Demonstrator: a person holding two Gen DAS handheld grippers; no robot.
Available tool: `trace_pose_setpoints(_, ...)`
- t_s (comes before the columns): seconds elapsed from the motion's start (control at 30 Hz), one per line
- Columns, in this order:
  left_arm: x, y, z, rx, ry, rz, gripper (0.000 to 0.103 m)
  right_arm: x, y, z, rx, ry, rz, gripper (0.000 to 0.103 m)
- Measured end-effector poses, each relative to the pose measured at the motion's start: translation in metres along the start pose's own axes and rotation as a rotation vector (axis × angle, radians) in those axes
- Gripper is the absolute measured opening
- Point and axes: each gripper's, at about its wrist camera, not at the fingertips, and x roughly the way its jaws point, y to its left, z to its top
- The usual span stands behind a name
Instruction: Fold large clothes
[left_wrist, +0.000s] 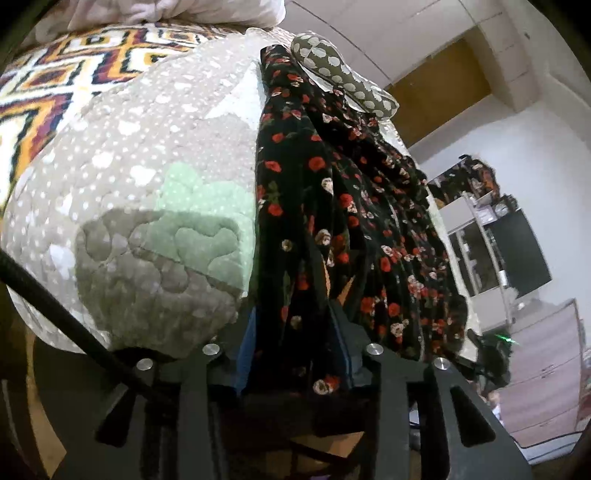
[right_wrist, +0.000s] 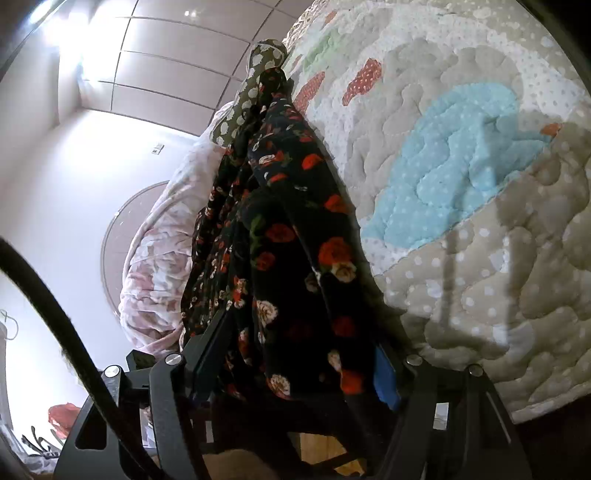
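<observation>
A black garment with red and cream flowers (left_wrist: 332, 206) hangs stretched over the edge of a quilted bedspread (left_wrist: 140, 155). My left gripper (left_wrist: 295, 332) is shut on the garment's lower edge, cloth bunched between the blue-padded fingers. In the right wrist view the same garment (right_wrist: 288, 258) runs up from my right gripper (right_wrist: 295, 354), which is shut on another part of its edge. An olive piece with white dots (left_wrist: 332, 70) lies at the garment's far end; it also shows in the right wrist view (right_wrist: 255, 85).
A patterned blanket (left_wrist: 55, 85) lies on the bed's far side. A pale pink duvet (right_wrist: 159, 266) is heaped beyond the garment. Shelves and a dark screen (left_wrist: 517, 251) stand by the wall. The quilt (right_wrist: 461, 206) fills the right.
</observation>
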Motion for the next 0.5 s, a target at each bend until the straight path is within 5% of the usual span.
trace_pose_setpoints(0.1,-0.016,0.009,0.001,-0.041,-0.034,-0.049,0.045,0.001,-0.003,0.001,0.014,-0.002,0.012,0.074)
trace_pose_setpoints(0.23,-0.030,0.020,0.003,-0.053,-0.070,0.004,0.050,0.000,-0.006,0.002,0.028,-0.002,0.022,0.074)
trace_pose_setpoints(0.5,0.006,0.016,-0.001,-0.033,0.015,-0.026,0.051,0.000,-0.009,0.002,0.038,-0.001,0.022,0.074)
